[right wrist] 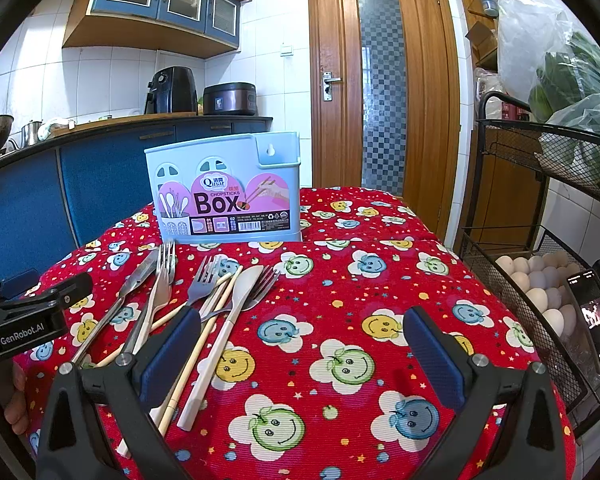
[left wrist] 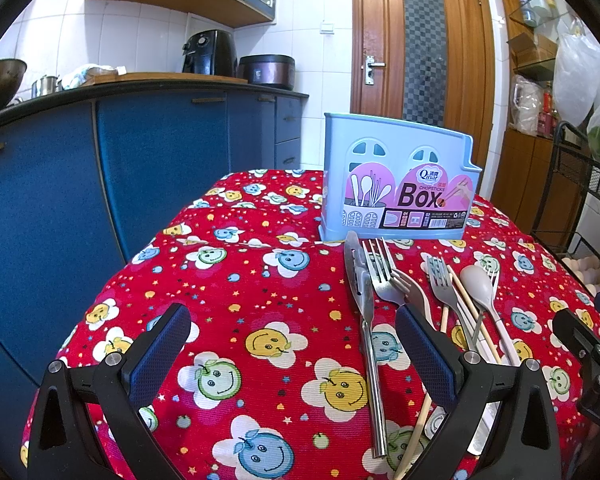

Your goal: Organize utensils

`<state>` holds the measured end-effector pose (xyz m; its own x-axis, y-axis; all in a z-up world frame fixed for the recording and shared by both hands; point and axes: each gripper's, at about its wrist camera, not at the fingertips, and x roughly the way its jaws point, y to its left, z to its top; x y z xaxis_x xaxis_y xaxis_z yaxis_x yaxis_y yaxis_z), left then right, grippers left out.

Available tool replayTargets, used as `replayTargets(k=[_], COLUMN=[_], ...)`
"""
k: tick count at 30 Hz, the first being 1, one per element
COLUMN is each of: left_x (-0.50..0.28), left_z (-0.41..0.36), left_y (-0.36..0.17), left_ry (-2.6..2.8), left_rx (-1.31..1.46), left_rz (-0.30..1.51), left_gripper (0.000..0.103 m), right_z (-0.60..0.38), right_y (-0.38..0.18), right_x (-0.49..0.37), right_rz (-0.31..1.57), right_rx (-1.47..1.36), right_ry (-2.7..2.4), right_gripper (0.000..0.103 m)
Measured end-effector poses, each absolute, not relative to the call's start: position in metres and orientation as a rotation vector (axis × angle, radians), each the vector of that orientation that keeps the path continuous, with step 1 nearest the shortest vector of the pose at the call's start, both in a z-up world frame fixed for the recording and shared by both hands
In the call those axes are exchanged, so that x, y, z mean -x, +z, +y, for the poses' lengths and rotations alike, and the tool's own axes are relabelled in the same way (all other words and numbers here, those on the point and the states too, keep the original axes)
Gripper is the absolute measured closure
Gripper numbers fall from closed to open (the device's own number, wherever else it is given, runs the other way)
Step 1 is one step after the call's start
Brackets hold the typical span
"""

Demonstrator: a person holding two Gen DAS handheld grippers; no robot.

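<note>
Both hand-held grippers, left point(left wrist: 292, 344) and right point(right wrist: 302, 344), gape wide, empty. I'd pinch one fork point(right wrist: 204, 280) mid-handle, then drop it into the box point(right wrist: 224, 188) at centre frame.

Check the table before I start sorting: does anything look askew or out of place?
Yes: the loose pile of metal forks, beige spoon and wooden chopsticks lies criss-crossed on the red smiley-print tablecloth, outside the pale blue plastic chopsticks box, which stands upright.

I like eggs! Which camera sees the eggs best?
The right wrist view: the eggs lie piled in the black wire rack, plainly seen. The left wrist view catches only a few at its edge.
</note>
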<state>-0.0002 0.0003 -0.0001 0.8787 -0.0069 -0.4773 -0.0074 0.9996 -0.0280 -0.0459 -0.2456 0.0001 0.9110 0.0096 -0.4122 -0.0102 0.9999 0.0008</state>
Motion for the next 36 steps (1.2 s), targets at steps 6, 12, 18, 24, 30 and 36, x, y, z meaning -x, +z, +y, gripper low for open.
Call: replayTargets(k=[6, 12, 18, 24, 30, 36], left_x=[0.001, 0.001, 0.000, -0.011, -0.024, -0.038], left_z=[-0.001, -0.001, -0.004, -0.001, 0.003, 0.000], left_y=[0.000, 0.000, 0.000, -0.001, 0.002, 0.009], left_ry=[0.001, 0.000, -0.003, -0.017, -0.037, -0.044], left_rx=[0.032, 0.032, 0.021, 0.031, 0.044, 0.004], left_rz=[0.496, 0.497, 0.510, 0.569, 0.643, 0.684], left_gripper=[0.001, 0.001, 0.001, 0.001, 0.001, 0.001], right_z=[-0.247, -0.250, -0.247, -0.251, -0.256, -0.254], right_y=[0.000, -0.003, -0.002, -0.001, 0.005, 0.013], right_x=[0.046, 0.044, 0.043, 0.032, 0.018, 0.006], right_rz=[0.427, 0.428, 0.450, 0.511, 0.575, 0.625], right_rx=[-0.010, -0.013, -0.005, -0.031, -0.081, -0.079], right_ry=[0.011, 0.011, 0.020, 0.041, 0.082, 0.113], right_gripper=[0.000, 0.000, 0.000, 0.000, 0.000, 0.000])
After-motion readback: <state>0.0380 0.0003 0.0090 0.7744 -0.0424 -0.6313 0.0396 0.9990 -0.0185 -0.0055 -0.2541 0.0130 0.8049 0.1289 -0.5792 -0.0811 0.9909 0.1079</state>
